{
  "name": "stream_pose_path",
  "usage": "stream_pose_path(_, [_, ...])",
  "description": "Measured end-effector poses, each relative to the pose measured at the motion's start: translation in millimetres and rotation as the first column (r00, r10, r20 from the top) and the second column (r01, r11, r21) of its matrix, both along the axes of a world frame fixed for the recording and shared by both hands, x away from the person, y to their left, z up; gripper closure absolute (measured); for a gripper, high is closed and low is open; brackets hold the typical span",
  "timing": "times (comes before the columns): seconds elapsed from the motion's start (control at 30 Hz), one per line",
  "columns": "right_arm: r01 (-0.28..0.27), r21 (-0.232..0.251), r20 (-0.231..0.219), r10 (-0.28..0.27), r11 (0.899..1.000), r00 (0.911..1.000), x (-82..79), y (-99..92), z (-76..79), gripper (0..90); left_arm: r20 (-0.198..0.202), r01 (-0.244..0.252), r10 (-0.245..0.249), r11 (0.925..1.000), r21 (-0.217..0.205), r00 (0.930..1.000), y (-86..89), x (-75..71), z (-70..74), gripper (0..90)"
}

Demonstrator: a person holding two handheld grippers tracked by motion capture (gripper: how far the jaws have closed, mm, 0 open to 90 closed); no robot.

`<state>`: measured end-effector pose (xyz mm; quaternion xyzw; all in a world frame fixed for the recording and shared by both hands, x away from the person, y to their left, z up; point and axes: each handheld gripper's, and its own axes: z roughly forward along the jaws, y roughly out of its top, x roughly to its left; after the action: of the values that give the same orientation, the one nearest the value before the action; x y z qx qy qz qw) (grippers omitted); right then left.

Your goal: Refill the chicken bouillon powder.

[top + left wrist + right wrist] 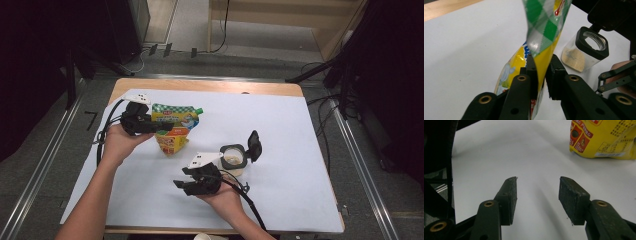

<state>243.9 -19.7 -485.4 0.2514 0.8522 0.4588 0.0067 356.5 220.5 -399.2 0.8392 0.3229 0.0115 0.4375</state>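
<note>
High view, left gripper [150,122] clamped on yellow pouch [175,127], right gripper [186,184] jaws apart, empty, near open jar [233,159].

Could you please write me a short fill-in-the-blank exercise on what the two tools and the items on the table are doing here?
1. The left tool is shut on the yellow and green ____.
2. The right tool holds nothing; its jaws stand ____.
3. The black lid of the clear jar is flipped ____.
4. The table is covered by a ____ sheet.

Missing words: pouch; open; open; white
</note>
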Motion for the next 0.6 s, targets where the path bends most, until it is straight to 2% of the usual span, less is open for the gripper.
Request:
stream_pose_path(0.1, [0.005,0.003,-0.001,-0.005,1.000,1.0000,-0.3,-2.2,-3.7,49.6,0.013,0.000,0.000,1.0000,0.004,0.9999,-1.1,-0.6,0.4,89.7])
stream_pose_path(0.3, [0.022,0.002,0.014,-0.022,1.000,0.9997,1.3,-6.2,-8.5,49.6,0.013,-0.022,0.021,0.9995,0.023,0.9997,-5.1,-1.2,5.2,90.0])
stream_pose_path(0.43, [0.016,-0.006,0.029,-0.016,1.000,0.9995,0.5,-4.2,-12.5,49.1,0.004,-0.009,0.009,0.9999,0.014,1.0000,-7.3,-4.1,12.5,90.0])
stream_pose_path(0.6, [0.027,-0.014,0.013,-0.027,1.000,0.9996,1.6,-2.4,-14.7,49.0,0.016,0.000,0.000,0.9998,0.018,0.9999,-9.7,-11.4,25.9,90.0])
